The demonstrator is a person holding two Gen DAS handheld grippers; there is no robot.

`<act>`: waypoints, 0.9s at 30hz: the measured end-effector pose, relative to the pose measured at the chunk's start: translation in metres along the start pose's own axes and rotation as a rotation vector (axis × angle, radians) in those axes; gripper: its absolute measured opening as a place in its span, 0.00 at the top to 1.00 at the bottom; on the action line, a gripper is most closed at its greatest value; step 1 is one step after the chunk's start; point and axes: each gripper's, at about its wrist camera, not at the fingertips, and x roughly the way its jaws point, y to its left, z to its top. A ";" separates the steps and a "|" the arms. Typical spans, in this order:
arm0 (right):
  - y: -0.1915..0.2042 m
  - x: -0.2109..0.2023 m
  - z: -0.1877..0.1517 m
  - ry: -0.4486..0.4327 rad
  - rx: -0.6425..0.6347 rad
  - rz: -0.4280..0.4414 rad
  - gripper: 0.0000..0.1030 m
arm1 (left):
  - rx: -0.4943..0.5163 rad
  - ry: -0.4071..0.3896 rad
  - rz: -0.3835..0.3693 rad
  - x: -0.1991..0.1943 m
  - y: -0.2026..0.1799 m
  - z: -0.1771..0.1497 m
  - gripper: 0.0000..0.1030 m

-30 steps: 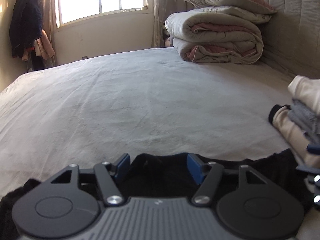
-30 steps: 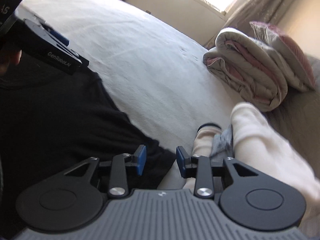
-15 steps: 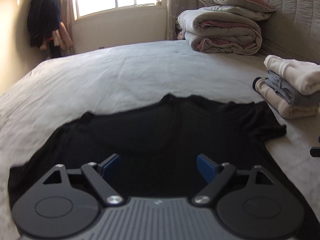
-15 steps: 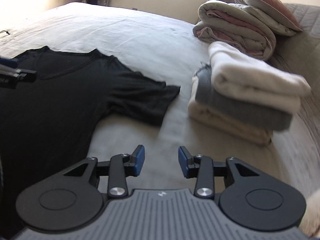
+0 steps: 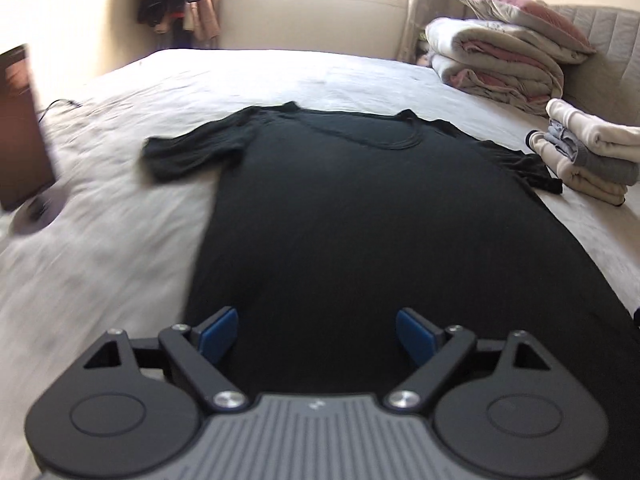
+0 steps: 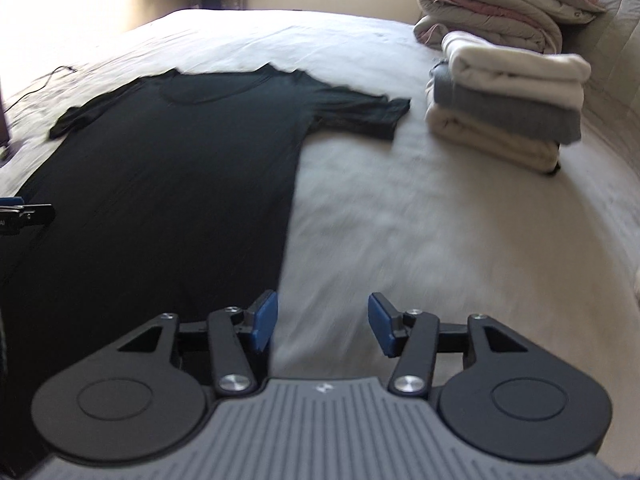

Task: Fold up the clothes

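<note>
A black T-shirt (image 5: 360, 216) lies spread flat on the bed, neckline at the far end, both short sleeves out to the sides. My left gripper (image 5: 318, 334) hovers over the shirt's lower part, jaws wide open, nothing between them. In the right wrist view the same T-shirt (image 6: 168, 168) fills the left half. My right gripper (image 6: 322, 326) is over the shirt's right side edge and the bare sheet; its jaws are opening and hold nothing. The tip of the left gripper (image 6: 24, 212) shows at that view's left edge.
A stack of folded clothes (image 6: 508, 104), cream, grey and white, sits on the bed (image 6: 460, 240) right of the shirt's sleeve. Rolled duvets and a pillow (image 5: 504, 64) lie at the headboard. A dark screen on a stand (image 5: 20, 132) and a cable are at the left.
Both grippers pulled back from the collar end towards the hem, so the whole shirt now shows spread flat. Both sets of jaws stand wider than before.
</note>
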 end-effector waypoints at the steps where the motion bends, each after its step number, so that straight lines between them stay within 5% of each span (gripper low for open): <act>1: 0.002 -0.004 -0.006 0.000 0.003 0.003 0.43 | 0.000 -0.003 0.000 -0.007 0.005 -0.006 0.15; 11: 0.018 -0.034 -0.037 0.009 0.050 0.016 0.40 | 0.049 0.009 -0.012 -0.060 0.036 -0.047 0.13; 19: 0.040 -0.048 -0.020 -0.019 0.024 0.024 0.36 | -0.057 -0.007 -0.006 -0.076 0.064 -0.025 0.13; 27: 0.061 -0.032 0.024 -0.053 0.006 0.078 0.36 | -0.105 -0.020 0.029 -0.052 0.093 0.020 0.13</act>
